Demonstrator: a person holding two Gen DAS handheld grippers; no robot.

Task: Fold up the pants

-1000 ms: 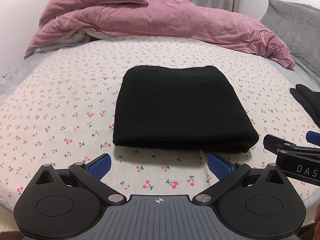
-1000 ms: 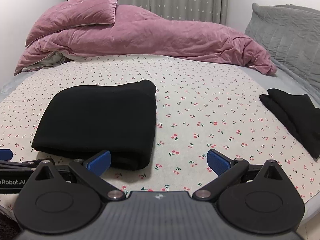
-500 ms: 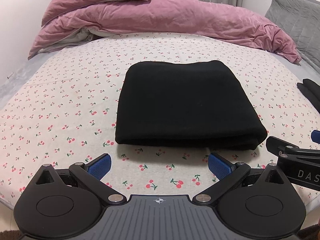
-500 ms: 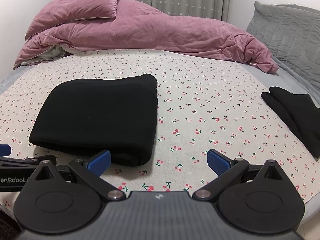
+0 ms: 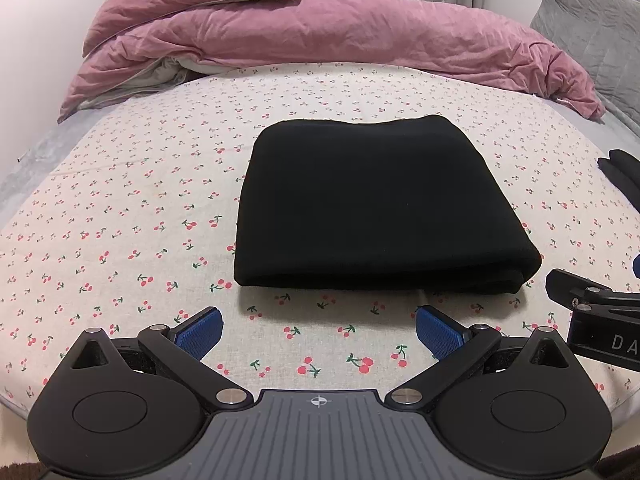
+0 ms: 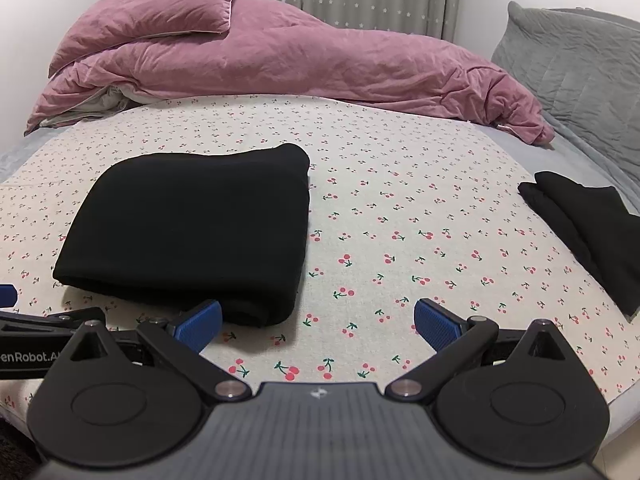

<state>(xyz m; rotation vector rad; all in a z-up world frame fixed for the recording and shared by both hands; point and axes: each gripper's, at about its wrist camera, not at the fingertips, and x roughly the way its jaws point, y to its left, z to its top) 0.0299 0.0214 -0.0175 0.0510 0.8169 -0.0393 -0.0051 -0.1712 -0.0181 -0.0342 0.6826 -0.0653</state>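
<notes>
The black pants [image 5: 376, 204] lie folded into a neat rectangle on the cherry-print sheet [image 5: 120, 208]. In the right wrist view the folded pants [image 6: 192, 228] sit to the left. My left gripper [image 5: 318, 330] is open and empty, just in front of the pants' near edge, not touching. My right gripper [image 6: 318, 326] is open and empty over bare sheet [image 6: 400, 208], its left blue fingertip [image 6: 200, 322] close beside the pants' near right corner. The right gripper's body shows at the right edge of the left wrist view [image 5: 592, 312].
A pink duvet [image 5: 340, 36] and pink pillow [image 6: 160, 12] are heaped along the far side. A second folded black garment [image 6: 588, 228] lies at the right. A grey quilted headboard [image 6: 580, 48] stands at the far right. The bed's near edge is just below the grippers.
Both grippers have pulled back slightly and risen from the folded pants, staying open. The pants have not moved.
</notes>
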